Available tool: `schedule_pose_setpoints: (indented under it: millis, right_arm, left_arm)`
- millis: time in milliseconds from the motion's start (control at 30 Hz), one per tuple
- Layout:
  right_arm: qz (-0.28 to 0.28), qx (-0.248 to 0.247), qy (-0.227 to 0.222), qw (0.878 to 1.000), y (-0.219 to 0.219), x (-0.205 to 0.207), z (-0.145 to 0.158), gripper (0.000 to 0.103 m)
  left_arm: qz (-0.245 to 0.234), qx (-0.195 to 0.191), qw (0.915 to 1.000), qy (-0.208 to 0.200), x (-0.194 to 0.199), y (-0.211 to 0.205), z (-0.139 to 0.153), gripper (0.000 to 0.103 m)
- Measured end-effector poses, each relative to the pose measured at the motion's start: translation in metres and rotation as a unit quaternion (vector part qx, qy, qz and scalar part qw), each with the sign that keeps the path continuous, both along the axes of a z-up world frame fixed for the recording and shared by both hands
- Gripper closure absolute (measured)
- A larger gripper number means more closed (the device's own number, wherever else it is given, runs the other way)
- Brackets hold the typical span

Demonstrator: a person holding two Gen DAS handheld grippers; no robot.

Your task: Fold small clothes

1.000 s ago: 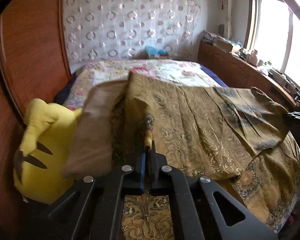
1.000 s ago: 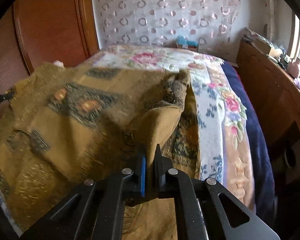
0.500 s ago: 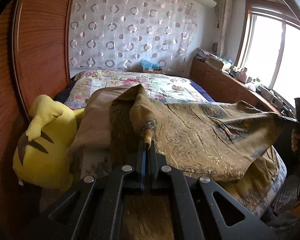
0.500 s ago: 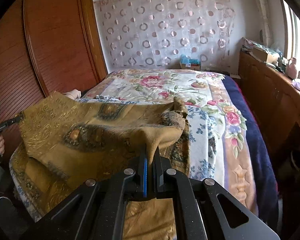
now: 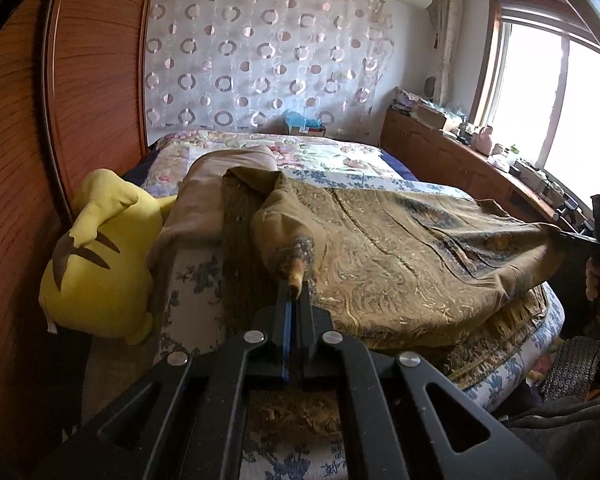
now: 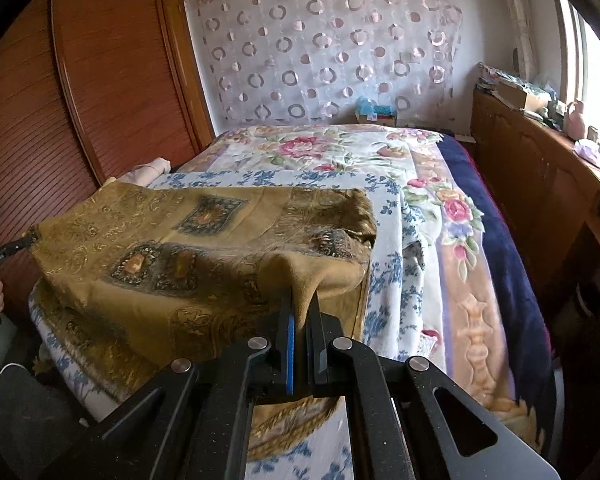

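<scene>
Gold-brown patterned cloth [image 5: 400,248] is pinched at one corner in the left gripper [image 5: 294,292], its jaws clamped tight on a bunched tip of the fabric right at the fingertips. From there the cloth stretches away to the right, held up above the bed, and its other corner is clamped in the right gripper [image 6: 302,308], whose jaws are likewise closed on a fold of it. Between the two tools the sheet hangs taut with a lower layer sagging under it onto the bed's near end. Just left of the left gripper a yellow plush toy [image 5: 100,256] leans against the wooden wardrobe [image 5: 16,160], and a beige folded cloth [image 5: 204,200] lies just beyond the fingertips, partly under the gold fabric. Past the cloth the floral bedspread [image 6: 332,152] runs on toward the far wall, with a dark blue blanket [image 6: 500,248] along its right side beside a wooden cabinet [image 6: 540,168]. At the far end sits a blue tissue box [image 6: 374,110] below a curtain with ring patterns [image 6: 328,48].
</scene>
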State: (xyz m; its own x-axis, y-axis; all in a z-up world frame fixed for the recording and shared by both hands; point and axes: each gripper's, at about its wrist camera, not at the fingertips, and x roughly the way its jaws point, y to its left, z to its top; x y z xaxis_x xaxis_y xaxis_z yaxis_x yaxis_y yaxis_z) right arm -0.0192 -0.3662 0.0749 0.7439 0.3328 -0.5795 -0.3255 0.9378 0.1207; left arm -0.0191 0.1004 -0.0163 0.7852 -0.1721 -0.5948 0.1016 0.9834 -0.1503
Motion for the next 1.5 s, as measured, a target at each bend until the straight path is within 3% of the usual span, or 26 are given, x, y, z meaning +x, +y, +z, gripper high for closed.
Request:
schedule_pose_setpoints:
  millis: [400,533,633,700,1000,1500]
  right_arm:
    - [-0.007,-0.02,0.045,0.999,-0.004,0.006,-0.017,0.099]
    - [-0.026,-0.032,0.049,0.998,-0.005,0.01,-0.018,0.081]
    - [-0.046,-0.043,0.042,0.997,-0.005,0.011,-0.014,0.071]
    - [-0.053,-0.046,0.035,0.997,-0.003,0.011,-0.011,0.067]
    - [-0.053,-0.06,0.003,0.997,0.019,0.004,-0.004,0.059]
    - [0.001,-0.066,0.038,0.997,0.063,0.036,-0.054,0.058]
  left_arm:
    - [0.012,0.012,0.9991,0.038,0.007,-0.001,-0.02,0.101]
    - [0.01,0.014,0.9992,0.035,0.011,-0.003,-0.017,0.1]
    - [0.004,0.02,0.9994,0.029,0.01,-0.006,-0.015,0.082]
    - [-0.001,0.019,0.9994,0.027,0.009,-0.008,-0.015,0.06]
    - [0.024,0.029,0.9986,0.038,0.017,-0.01,-0.025,0.058]
    - [0.057,0.032,0.9931,0.097,0.026,0.007,-0.071,0.058]
